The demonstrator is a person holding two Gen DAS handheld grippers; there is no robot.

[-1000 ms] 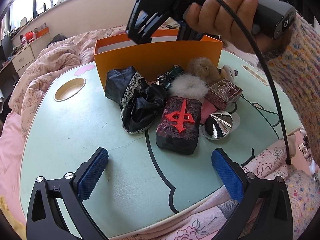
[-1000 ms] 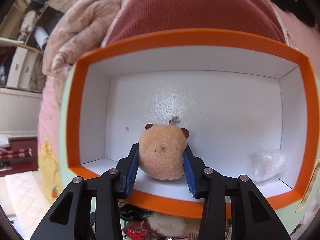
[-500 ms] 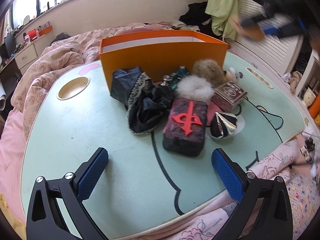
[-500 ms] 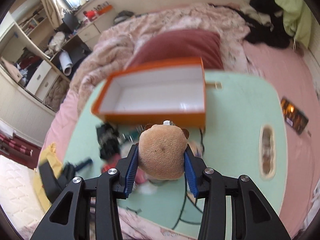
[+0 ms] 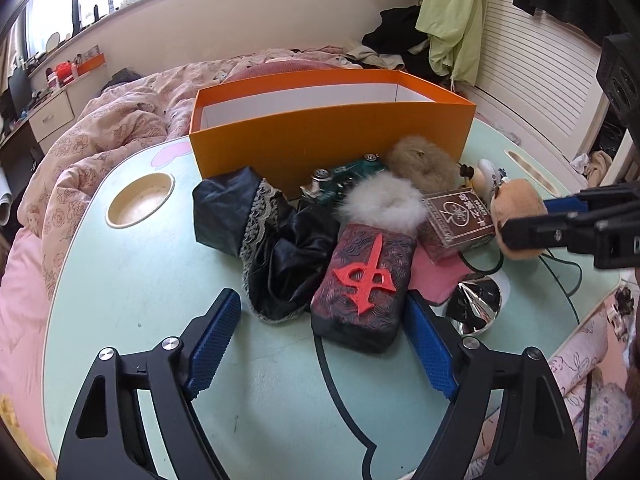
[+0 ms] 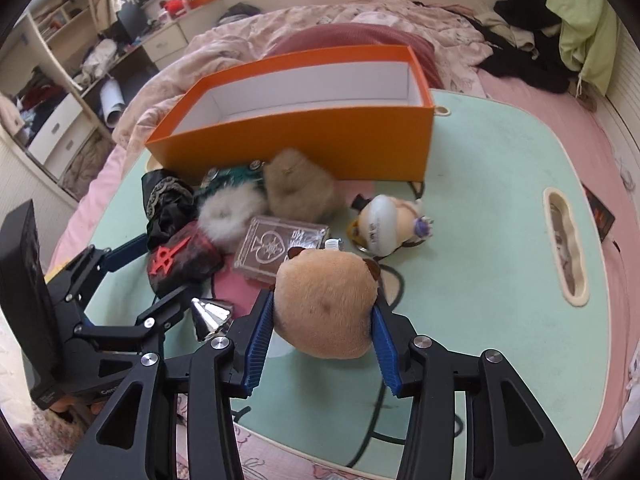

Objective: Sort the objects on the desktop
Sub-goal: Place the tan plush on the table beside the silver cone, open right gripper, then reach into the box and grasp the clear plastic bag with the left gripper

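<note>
My right gripper (image 6: pixel 322 330) is shut on a tan plush hamster (image 6: pixel 326 300) and holds it low over the green table (image 6: pixel 492 200), right of the object pile; it also shows in the left wrist view (image 5: pixel 516 216). My left gripper (image 5: pixel 320 344) is open and empty, its jaws either side of a dark red pouch with a red emblem (image 5: pixel 366 284). An orange box (image 5: pixel 328 136) with a white inside stands at the back; it also shows in the right wrist view (image 6: pixel 304 120).
The pile holds black lace cloth (image 5: pixel 264 236), a white fluffy ball (image 5: pixel 384 200), a brown fluffy ball (image 5: pixel 424 160), a clear card case (image 5: pixel 460 220), a silver cone (image 5: pixel 474 306), a pink pad and a small doll (image 6: pixel 384 220). A bed surrounds the table.
My right gripper has carried the plush hamster back out of the orange box and down to the table's right side. My left gripper has moved closer to the red pouch.
</note>
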